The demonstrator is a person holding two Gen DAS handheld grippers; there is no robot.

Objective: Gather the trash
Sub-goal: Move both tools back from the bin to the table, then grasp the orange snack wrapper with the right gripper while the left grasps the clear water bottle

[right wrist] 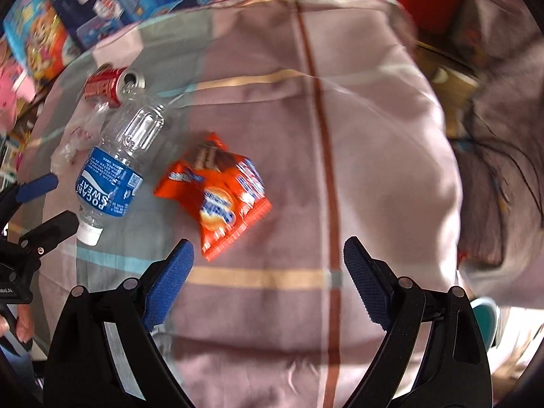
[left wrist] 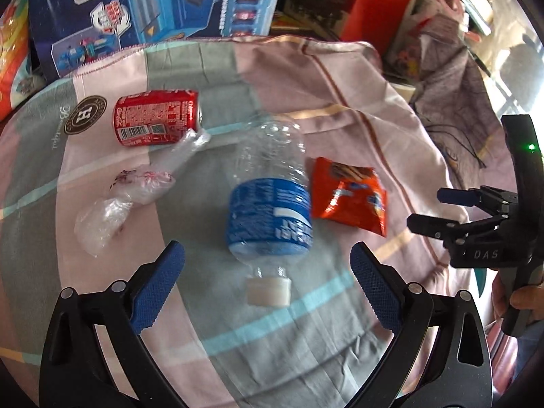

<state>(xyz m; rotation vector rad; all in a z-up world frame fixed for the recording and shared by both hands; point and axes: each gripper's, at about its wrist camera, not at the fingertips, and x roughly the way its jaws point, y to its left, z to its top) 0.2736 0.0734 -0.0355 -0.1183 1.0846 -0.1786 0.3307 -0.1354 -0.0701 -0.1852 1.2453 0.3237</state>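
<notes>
On the cloth-covered bench (left wrist: 340, 78), the bottle (left wrist: 268, 204) lay on its side, cap toward the left claw (left wrist: 267, 284), which hung released and empty just short of it. Right of the bottle lay the wrapper (right wrist: 217, 193), facing the equally released right claw (right wrist: 268, 275); beyond its left, the can (left wrist: 156, 117). Best straddle the labelled middle, squeezing gently to avoid crushing.

A striped pastel cloth (left wrist: 278, 68) covers the table; toy boxes (left wrist: 142, 3) crowd behind, daylight entering a window (left wrist: 516, 78) at right.
</notes>
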